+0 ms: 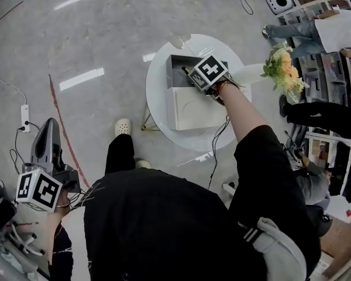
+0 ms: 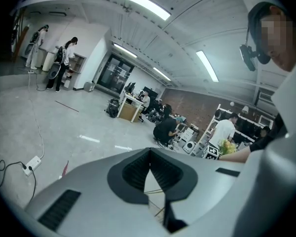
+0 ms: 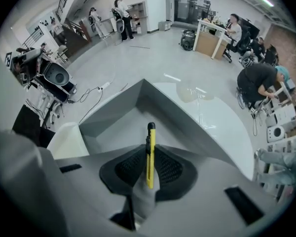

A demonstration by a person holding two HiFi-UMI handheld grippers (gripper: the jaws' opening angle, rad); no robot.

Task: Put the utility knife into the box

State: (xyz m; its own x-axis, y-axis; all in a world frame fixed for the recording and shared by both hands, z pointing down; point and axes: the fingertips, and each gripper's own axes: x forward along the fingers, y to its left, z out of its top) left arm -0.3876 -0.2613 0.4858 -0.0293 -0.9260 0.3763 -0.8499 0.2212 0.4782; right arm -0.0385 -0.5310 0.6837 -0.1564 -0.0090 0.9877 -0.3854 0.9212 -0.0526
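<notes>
A slim, light, stiff yellow knife [image 3: 150,152] is pinched mid-body by the fingers [image 3: 128,169] of the right gripper [image 3: 149,169] above the open box [image 3: 113,110]. The left gripper [image 2: 149,154] is closed on nothing.

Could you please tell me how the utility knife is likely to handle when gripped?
The utility knife looks slim, stiff and probably light. The right gripper pinches only one end, so it might pivot. Its flat sides suggest it would settle in the box without rolling.

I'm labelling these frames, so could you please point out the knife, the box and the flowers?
knife [image 3: 150,154]: right gripper view, on its yellow handle.
box [image 3: 107,112]: right gripper view, on its grey left wall.
flowers [image 1: 285,66]: head view, on the orange blooms.
</notes>
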